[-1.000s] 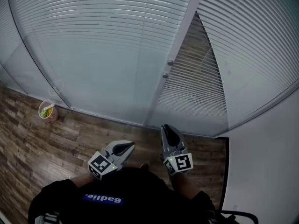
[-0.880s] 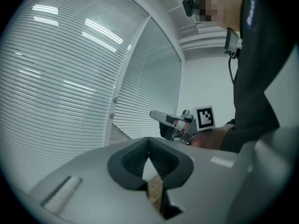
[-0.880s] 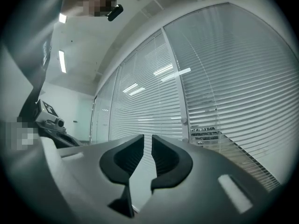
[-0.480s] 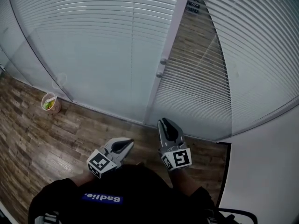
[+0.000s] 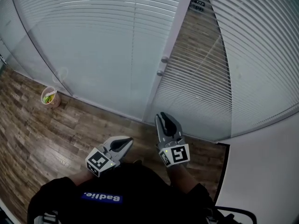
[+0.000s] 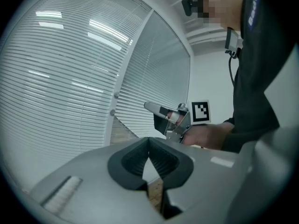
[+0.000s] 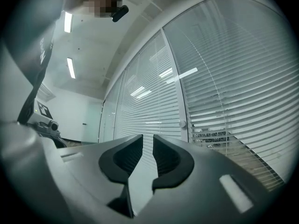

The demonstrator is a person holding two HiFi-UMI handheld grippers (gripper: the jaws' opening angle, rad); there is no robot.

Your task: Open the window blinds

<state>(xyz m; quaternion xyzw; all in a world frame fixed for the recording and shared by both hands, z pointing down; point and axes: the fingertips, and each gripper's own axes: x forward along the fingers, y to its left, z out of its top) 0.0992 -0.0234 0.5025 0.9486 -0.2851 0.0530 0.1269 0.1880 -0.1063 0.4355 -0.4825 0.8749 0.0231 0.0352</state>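
White slatted blinds (image 5: 93, 41) hang shut behind a glass wall. The panel right of a white post (image 5: 174, 36) hangs askew, leaving a slanted section of slats (image 5: 196, 92). Two small knobs (image 5: 164, 59) (image 5: 160, 73) sit on the post, one of them also in the right gripper view (image 7: 183, 124). My right gripper (image 5: 163, 118) (image 7: 147, 138) points level at the glass near the post. Its jaws have just been opening and stand slightly apart with nothing between them. My left gripper (image 5: 125, 142) (image 6: 149, 140) is lower left, tips touching, empty.
A small cup with something green in it (image 5: 48, 97) stands on the wood floor (image 5: 42, 139) by the glass at left. A white wall (image 5: 261, 171) closes the right side. The person's dark sleeves and torso fill the bottom of the head view.
Both grippers have moved a little toward the glass wall. The right gripper's jaws have parted slightly. The blinds have not changed.
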